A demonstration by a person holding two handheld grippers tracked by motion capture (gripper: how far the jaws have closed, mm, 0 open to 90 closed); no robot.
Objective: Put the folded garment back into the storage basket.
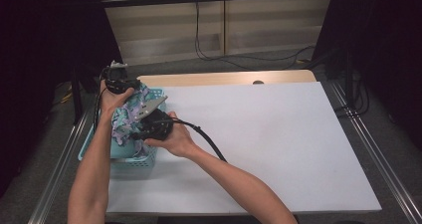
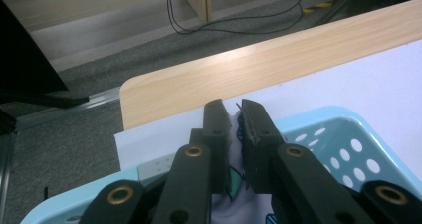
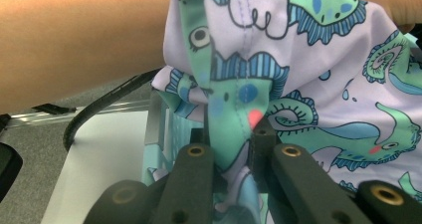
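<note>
Here, the worktop (image 1: 259, 134) is being covered by a white sheet, with bare wood showing at its far edge. At its left edge a light blue perforated basket (image 1: 130, 159) is standing, and a printed cloth (image 1: 127, 115), lilac with green and blue sea creatures, is being lifted out of it. The cloth is being pinched by both tools: the left tool (image 2: 235, 115), raised over the basket's far end, is being pressed together on a thin fold, and the right tool (image 3: 231, 134), lower and nearer, is being clamped on a bunched pleat. By the look of it, the work is only starting: the cloth is gripped but is hanging partly inside the basket, and nothing is lying on the sheet yet.
</note>
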